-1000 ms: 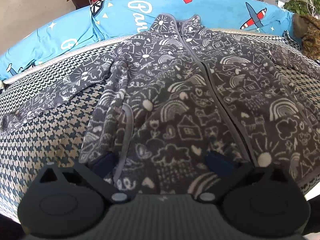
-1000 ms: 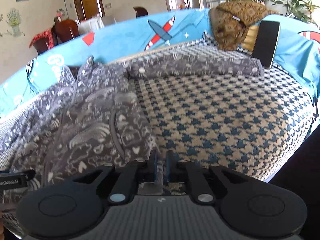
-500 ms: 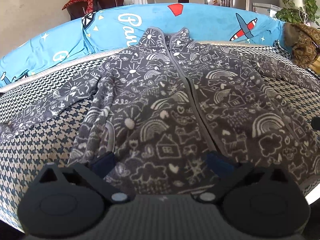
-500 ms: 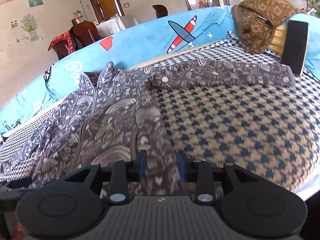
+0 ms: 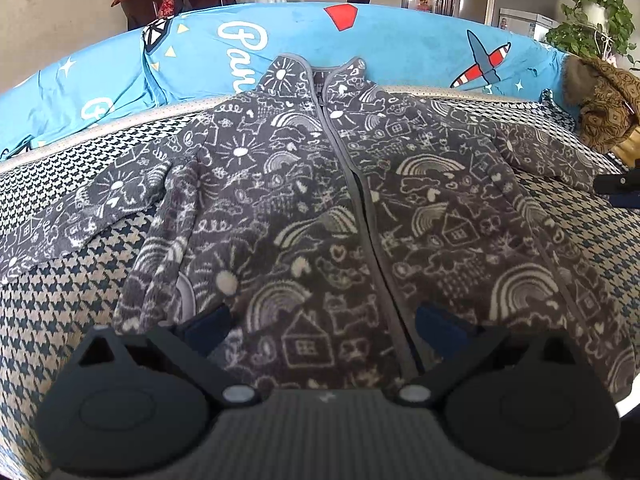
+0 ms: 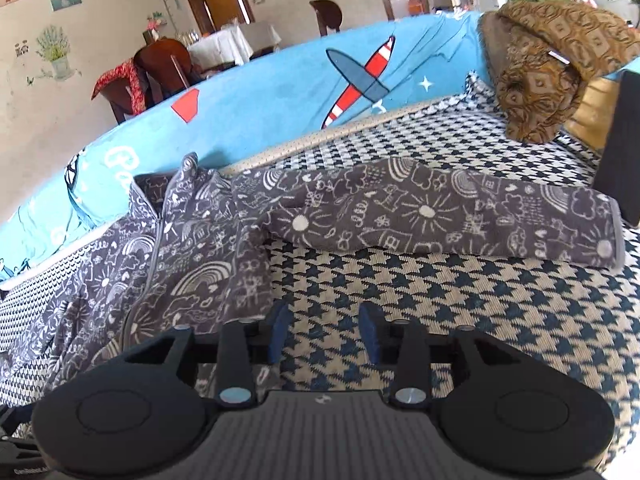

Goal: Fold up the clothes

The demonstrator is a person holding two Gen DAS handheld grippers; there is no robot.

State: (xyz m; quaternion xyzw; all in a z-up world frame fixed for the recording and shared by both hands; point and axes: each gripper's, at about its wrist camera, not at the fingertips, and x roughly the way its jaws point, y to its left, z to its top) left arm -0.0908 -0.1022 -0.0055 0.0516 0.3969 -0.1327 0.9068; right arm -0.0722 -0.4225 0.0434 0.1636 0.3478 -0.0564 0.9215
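Grey fleece jacket [image 5: 320, 208] with white doodles lies zipped and face up across the middle of the frame, on a houndstooth cover [image 5: 60, 292]. Its sleeve [image 6: 432, 216] stretches toward the right edge. At bottom centre the left gripper [image 5: 324, 330] is spread wide above the hem, grasping nothing. The right gripper [image 6: 323, 330] stands parted and empty over the cover, just beside the jacket's edge.

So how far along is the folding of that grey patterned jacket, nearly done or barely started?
Barely started. Done: the jacket lies zipped and spread flat on the checked cover, both sleeves out to the sides. In hand: nothing; the left gripper is open over the hem, and the right gripper is open beside the jacket's edge. Left: every fold, including the right sleeve.
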